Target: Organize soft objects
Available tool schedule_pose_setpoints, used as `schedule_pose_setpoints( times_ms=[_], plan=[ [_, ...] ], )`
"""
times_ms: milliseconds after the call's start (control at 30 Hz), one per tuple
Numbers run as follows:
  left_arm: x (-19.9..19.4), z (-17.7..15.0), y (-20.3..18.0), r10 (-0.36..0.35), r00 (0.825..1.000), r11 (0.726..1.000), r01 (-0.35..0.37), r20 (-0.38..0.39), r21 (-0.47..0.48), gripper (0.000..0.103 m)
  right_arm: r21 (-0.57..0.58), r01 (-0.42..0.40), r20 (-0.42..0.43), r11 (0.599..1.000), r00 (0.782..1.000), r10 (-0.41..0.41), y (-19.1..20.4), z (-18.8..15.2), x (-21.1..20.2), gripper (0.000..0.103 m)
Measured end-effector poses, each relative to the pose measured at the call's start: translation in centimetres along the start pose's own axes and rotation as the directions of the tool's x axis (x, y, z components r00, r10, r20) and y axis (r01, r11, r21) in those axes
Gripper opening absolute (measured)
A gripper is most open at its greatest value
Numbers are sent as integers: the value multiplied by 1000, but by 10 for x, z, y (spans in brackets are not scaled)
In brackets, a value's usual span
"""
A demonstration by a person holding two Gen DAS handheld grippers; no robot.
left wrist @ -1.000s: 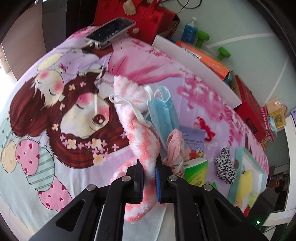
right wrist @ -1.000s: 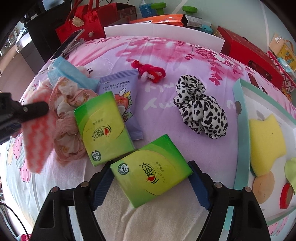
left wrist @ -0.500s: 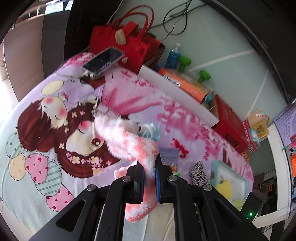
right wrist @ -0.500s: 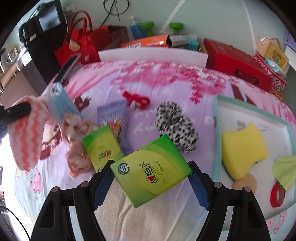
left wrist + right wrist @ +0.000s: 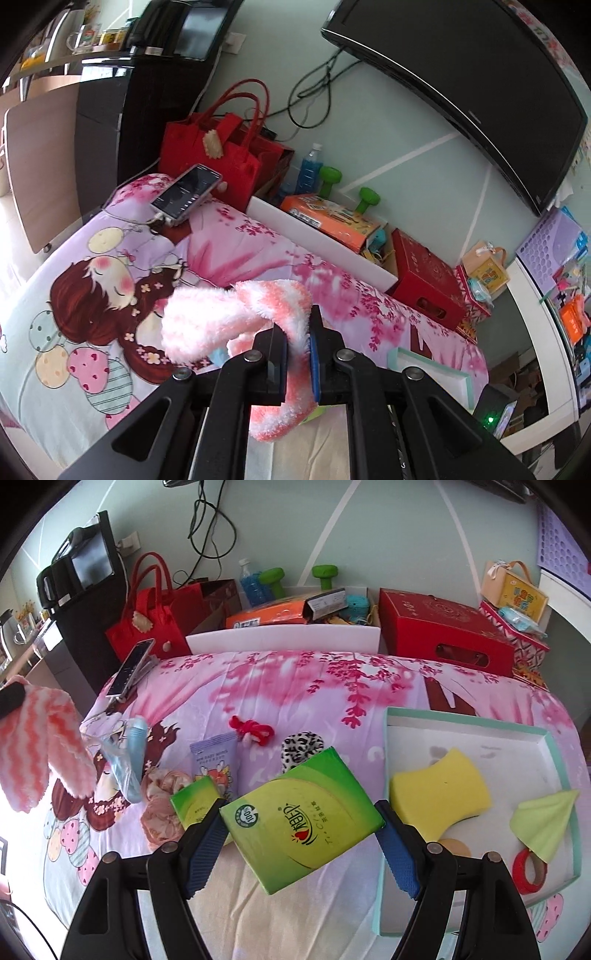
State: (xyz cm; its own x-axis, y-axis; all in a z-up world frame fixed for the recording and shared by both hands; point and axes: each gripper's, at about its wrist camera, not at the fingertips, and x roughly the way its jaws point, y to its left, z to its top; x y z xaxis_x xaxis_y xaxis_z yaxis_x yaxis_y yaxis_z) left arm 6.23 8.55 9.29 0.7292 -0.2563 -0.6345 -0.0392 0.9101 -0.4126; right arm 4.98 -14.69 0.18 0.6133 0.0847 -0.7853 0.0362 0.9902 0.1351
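Both grippers are loaded and lifted off the bed [image 5: 295,701], which suits a sorting job where each soft thing is carried across to the teal-rimmed tray [image 5: 465,722] on the right. The left gripper [image 5: 298,354] is pinched narrow on a fuzzy pink-and-white striped sock [image 5: 236,314]; because the grip sits near the sock's middle, both ends flop free, one draping forward over the fingers and the other hanging below them. The right gripper [image 5: 301,834] is spread fairly wide around a green tissue pack [image 5: 301,816], its blue pads pressing the two short sides so the pack rides tilted, one corner up. The tray already holds a yellow sponge [image 5: 439,794], a pale green cloth [image 5: 543,823] and a red tape roll [image 5: 528,871], so the bare white floor behind the sponge looks like the likeliest landing spot. Left on the bed are a second green tissue pack [image 5: 195,801], a purple baby wipes packet [image 5: 216,764], a leopard-print scrunchie [image 5: 301,749], a red yarn tie [image 5: 253,731], a blue face mask [image 5: 129,760] and what seems to be a peach scrunchie [image 5: 162,812], partly hidden by the gripper.
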Motion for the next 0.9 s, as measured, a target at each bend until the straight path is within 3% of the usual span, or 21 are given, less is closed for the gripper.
schedule_pose_setpoints(
  times_ms=[133,667,900],
  plan=[
    [2,-3,-10,-43,999,999,43,-12,17,10,35,42,0,999,999,-42,-16,1,0,80],
    [-43,-3,-44,-138,982,986,124,130,114,9,234,126,7,964,991,-132,-98,-1,-16,80],
    [-24,-8,-66,-157,984,978,143,81,154,9,255,174,-4,951,984,-179,-115,-3,-14,80]
  ],
)
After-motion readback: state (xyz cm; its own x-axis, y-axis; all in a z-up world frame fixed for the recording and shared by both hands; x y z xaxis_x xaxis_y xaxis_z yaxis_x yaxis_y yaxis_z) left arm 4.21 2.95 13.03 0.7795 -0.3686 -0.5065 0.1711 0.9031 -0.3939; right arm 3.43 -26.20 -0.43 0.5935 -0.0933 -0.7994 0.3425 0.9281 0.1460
